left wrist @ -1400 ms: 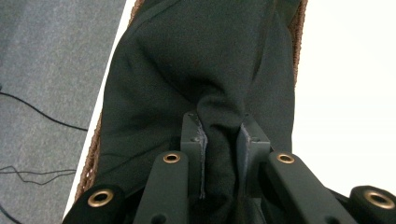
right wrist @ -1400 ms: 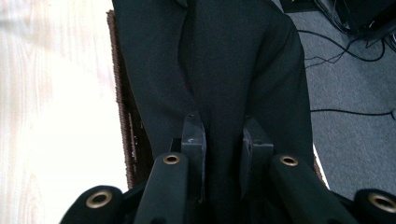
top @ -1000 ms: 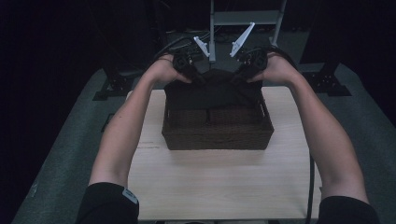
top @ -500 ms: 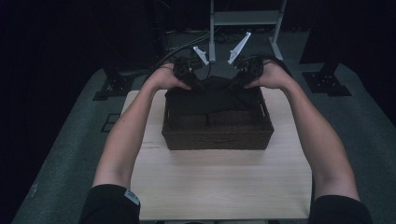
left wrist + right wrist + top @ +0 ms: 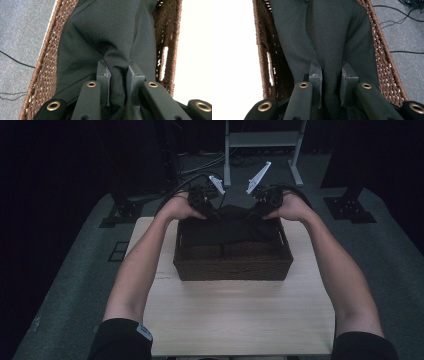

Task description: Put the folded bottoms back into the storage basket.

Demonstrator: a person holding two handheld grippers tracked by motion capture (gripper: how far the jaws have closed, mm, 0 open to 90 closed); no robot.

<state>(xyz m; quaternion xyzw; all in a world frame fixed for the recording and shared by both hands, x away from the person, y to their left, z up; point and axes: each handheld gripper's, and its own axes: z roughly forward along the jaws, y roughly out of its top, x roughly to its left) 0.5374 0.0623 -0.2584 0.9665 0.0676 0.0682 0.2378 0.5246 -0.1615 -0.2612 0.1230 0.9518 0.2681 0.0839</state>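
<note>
A: What did the room look like?
B: A pale wooden table (image 5: 240, 315) stood on grey carpet (image 5: 75, 285), dark beyond, its near half bare.
A: And the cloth?
B: The dark cloth (image 5: 227, 227) lay in the brown wicker basket (image 5: 232, 267) at the table's far edge. The left gripper (image 5: 117, 71) and the right gripper (image 5: 331, 72) each clenched a fold of it, between the basket's walls.

Dark cloth (image 5: 227, 227) — bunched, pinched at its two far corners — draped inside the wicker basket (image 5: 232, 267).
</note>
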